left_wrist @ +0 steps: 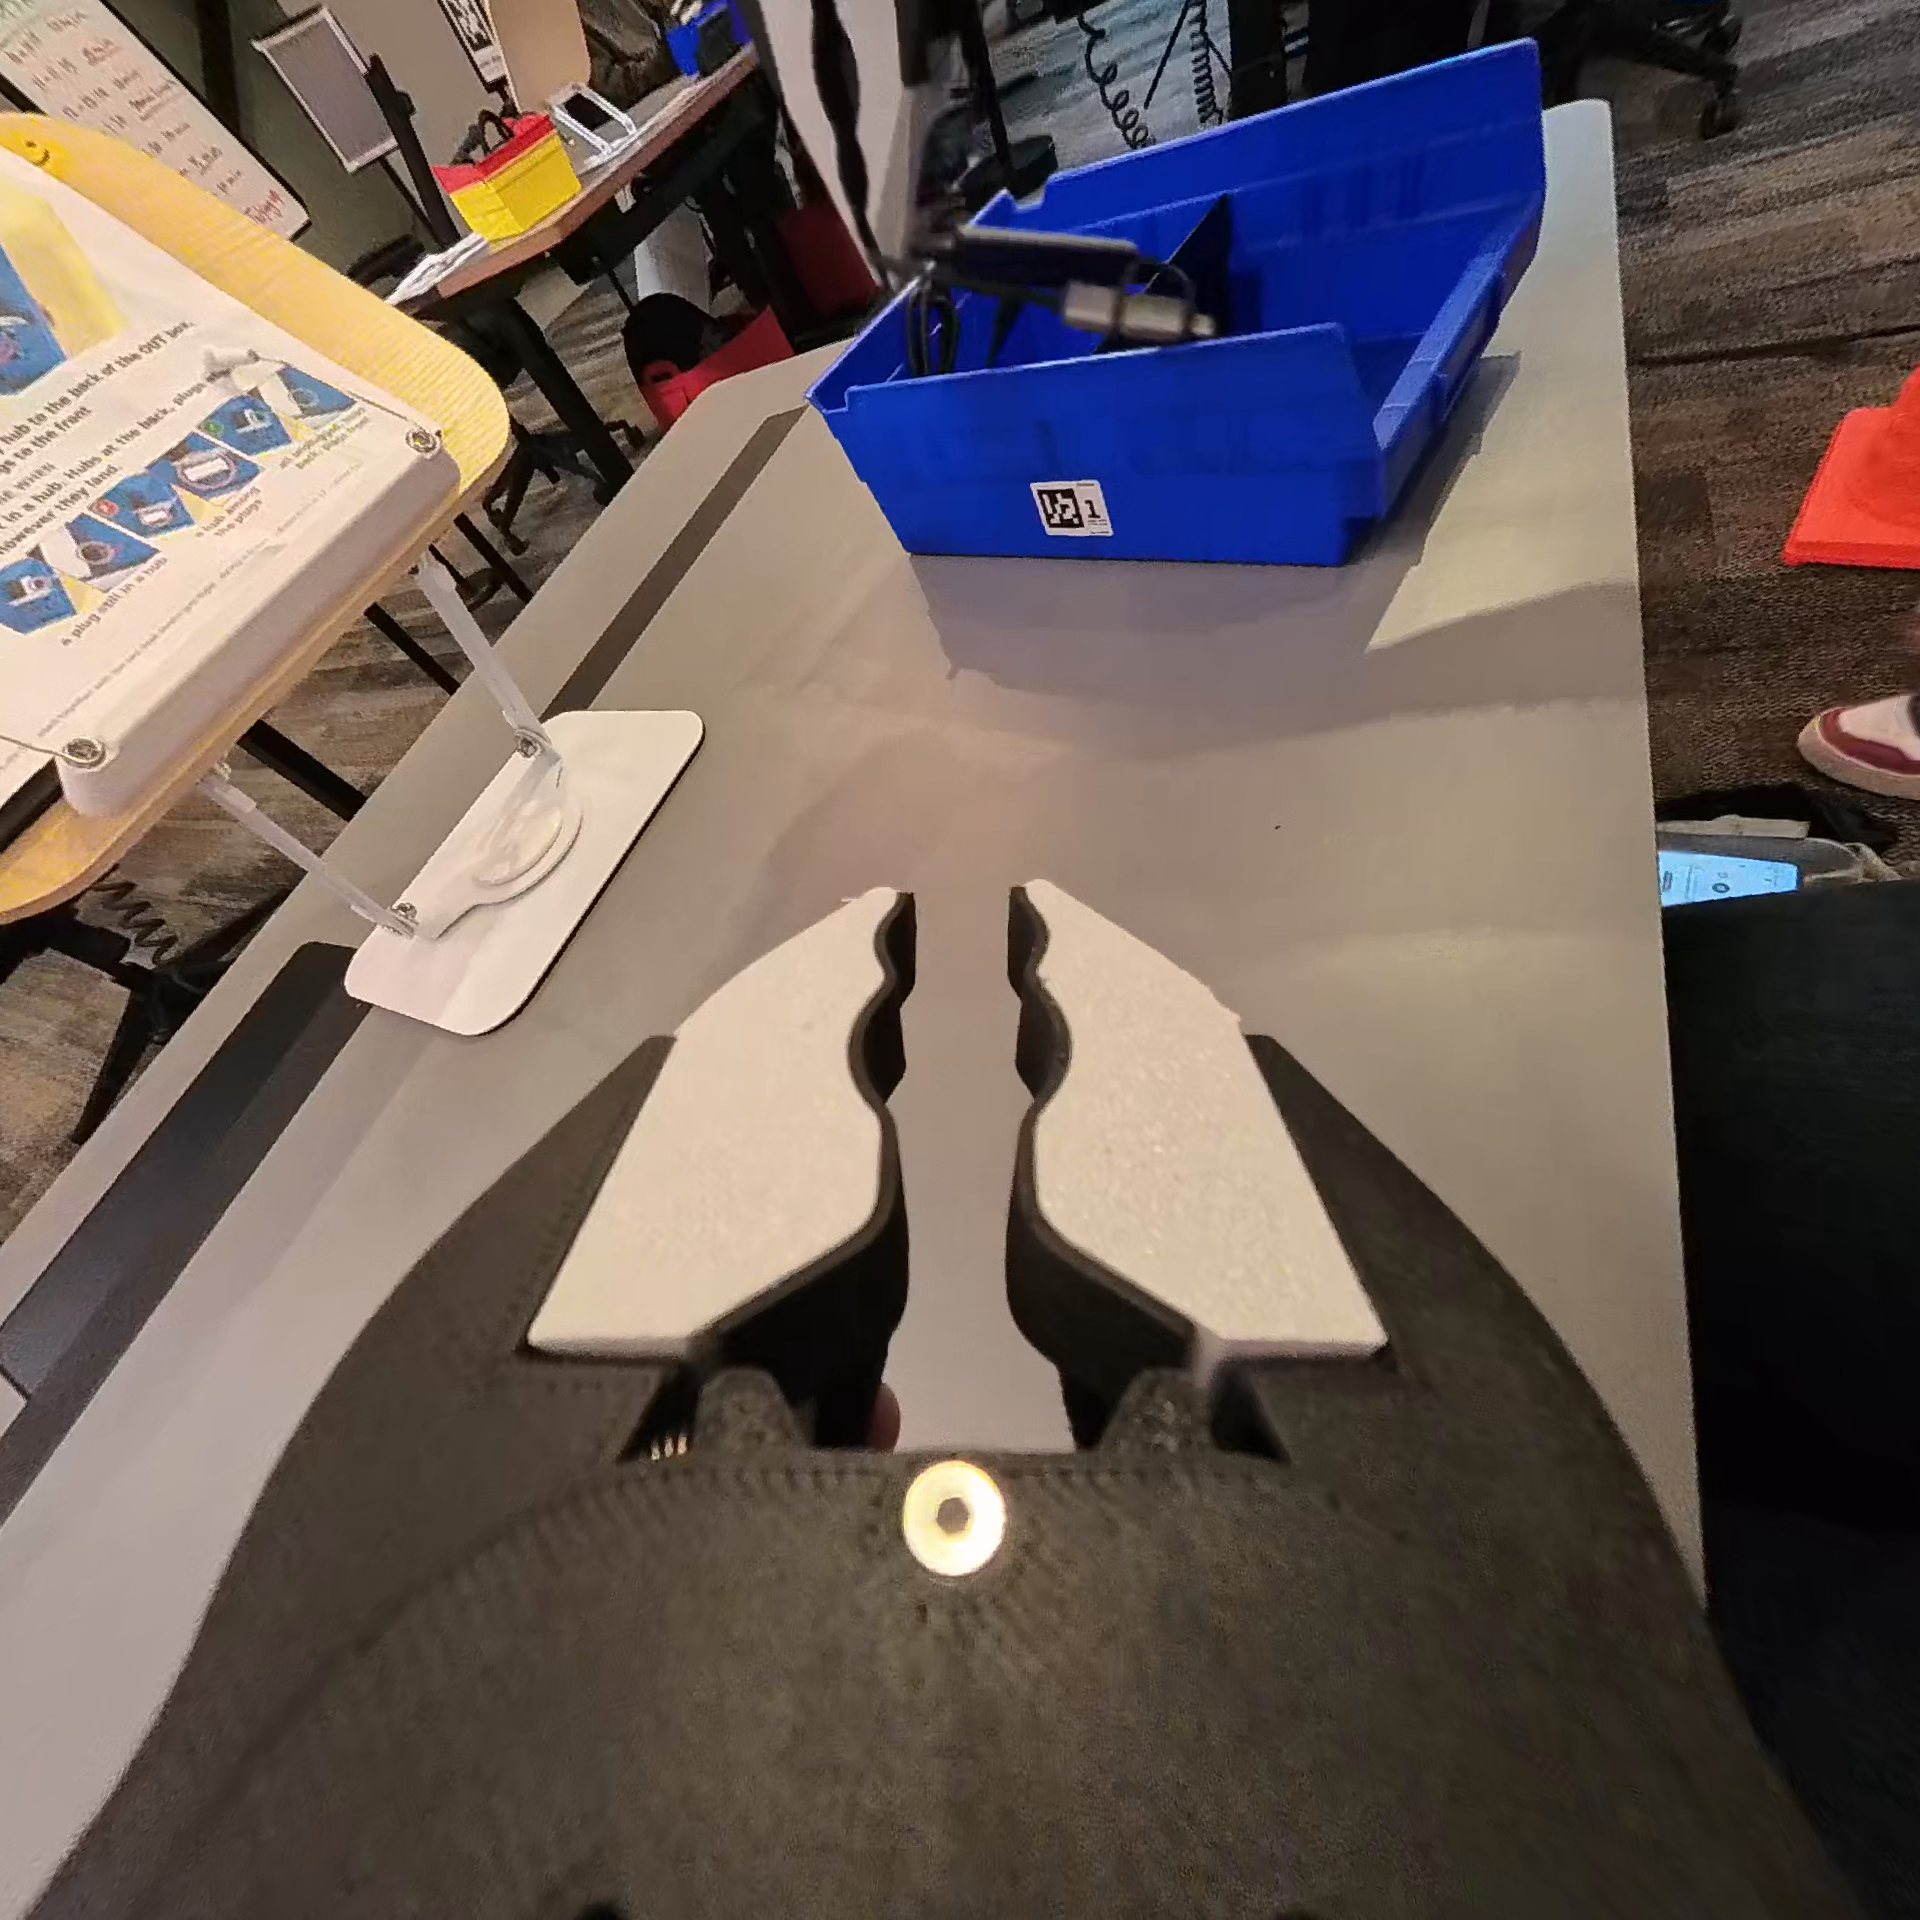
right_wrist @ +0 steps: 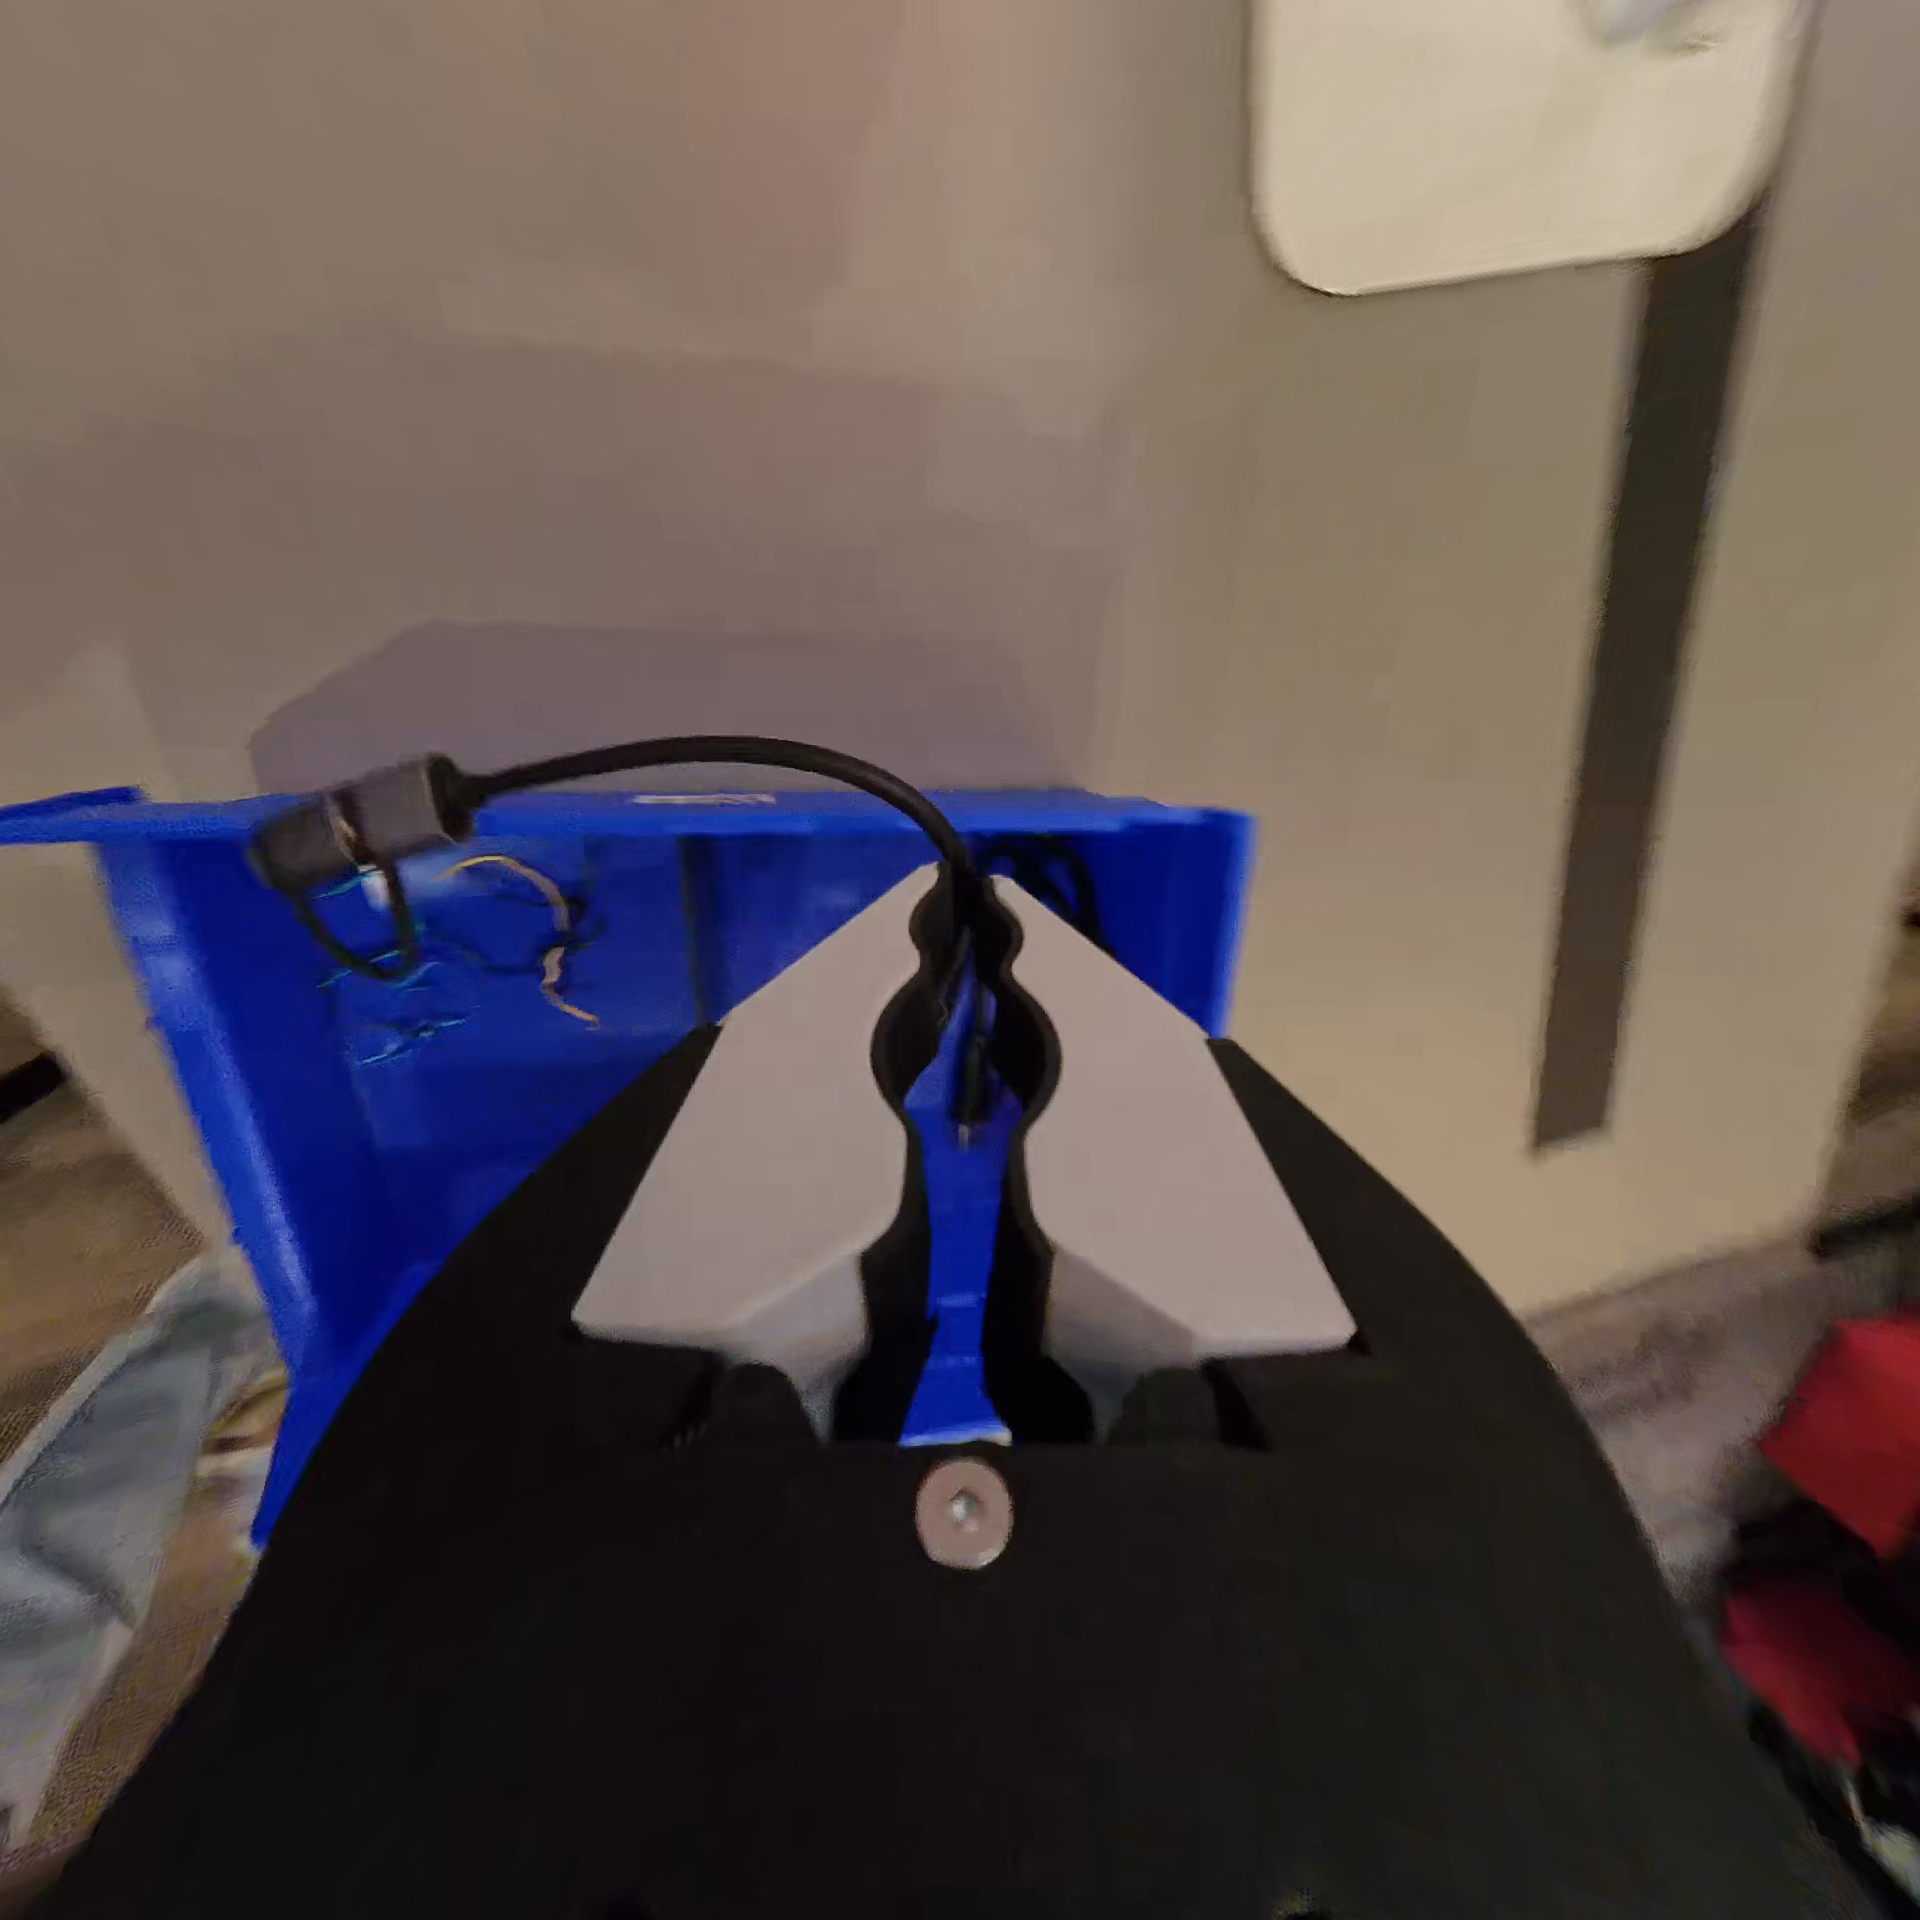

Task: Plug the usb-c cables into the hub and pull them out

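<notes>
My right gripper (right_wrist: 964, 883) is shut on a thin black cable (right_wrist: 727, 750) above the blue bin (right_wrist: 312, 1091). The cable arcs left from the fingertips to a blurred grey plug (right_wrist: 384, 816) that hangs over the bin. More cables lie inside the bin. In the left wrist view the bin (left_wrist: 1143, 457) stands at the far end of the grey table (left_wrist: 1143, 779), with a grey plug (left_wrist: 1138, 312) and black cable raised over it, blurred. My left gripper (left_wrist: 961, 904) is open and empty, low over the table's middle, well short of the bin.
A white stand base (left_wrist: 520, 873) holds a tilted instruction board (left_wrist: 208, 540) at the table's left edge; the base also shows in the right wrist view (right_wrist: 1507, 135). An orange cone (left_wrist: 1870, 468) and a shoe (left_wrist: 1870, 743) are on the floor at right. Left tips to right tips: about 35 cm.
</notes>
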### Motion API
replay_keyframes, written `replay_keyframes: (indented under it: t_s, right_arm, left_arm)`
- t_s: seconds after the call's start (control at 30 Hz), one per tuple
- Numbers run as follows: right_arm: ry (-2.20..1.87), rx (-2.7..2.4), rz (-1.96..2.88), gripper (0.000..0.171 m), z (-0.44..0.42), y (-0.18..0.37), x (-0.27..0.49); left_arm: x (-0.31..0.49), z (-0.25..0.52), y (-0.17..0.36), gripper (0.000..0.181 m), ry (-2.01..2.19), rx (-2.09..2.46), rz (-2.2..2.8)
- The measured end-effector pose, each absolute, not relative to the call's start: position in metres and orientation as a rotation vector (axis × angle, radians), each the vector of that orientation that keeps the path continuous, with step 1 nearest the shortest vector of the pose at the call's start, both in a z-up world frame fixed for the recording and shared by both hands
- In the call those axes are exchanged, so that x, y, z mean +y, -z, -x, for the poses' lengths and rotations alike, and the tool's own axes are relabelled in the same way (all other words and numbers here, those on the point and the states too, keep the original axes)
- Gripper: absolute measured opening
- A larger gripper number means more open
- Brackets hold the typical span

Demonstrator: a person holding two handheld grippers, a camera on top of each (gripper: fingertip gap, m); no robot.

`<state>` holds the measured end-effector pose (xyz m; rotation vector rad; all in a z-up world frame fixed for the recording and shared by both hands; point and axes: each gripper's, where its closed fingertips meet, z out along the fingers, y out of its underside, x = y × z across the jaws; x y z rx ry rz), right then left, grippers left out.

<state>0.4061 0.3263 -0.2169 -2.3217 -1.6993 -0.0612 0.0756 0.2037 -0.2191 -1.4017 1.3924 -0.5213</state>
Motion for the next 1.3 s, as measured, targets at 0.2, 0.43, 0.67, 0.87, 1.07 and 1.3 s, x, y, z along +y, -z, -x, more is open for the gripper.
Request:
replay_keyframes:
  t_s: [0.2, 0.43, 0.67, 0.87, 1.07, 1.3]
  right_arm:
    - [0.507, -1.325, 2.213, 0.0, -0.461, 0.168, 0.349]
    - [0.903, -1.206, 2.034, 0.0, -0.505, 0.141, 0.345]
    - [1.168, -1.041, 1.95, 0.0, -0.525, 0.14, 0.349]
    - [1.306, -1.016, 1.86, 0.0, -0.497, 0.17, 0.349]
    - [1.269, -1.07, 1.907, 0.001, -0.479, 0.205, 0.346]
    - [0.885, -1.221, 2.152, 0.02, -0.458, 0.246, 0.325]
  left_arm:
    - [0.202, -0.077, 0.223, 0.016, 0.524, 1.401, 1.408]
    - [0.2, -0.079, 0.223, 0.016, 0.518, 1.406, 1.405]
    - [0.199, -0.081, 0.224, 0.016, 0.52, 1.413, 1.406]
    - [0.198, -0.079, 0.221, 0.016, 0.511, 1.411, 1.397]
    - [0.198, -0.078, 0.217, 0.016, 0.505, 1.407, 1.39]
    - [0.198, -0.078, 0.216, 0.016, 0.504, 1.407, 1.387]
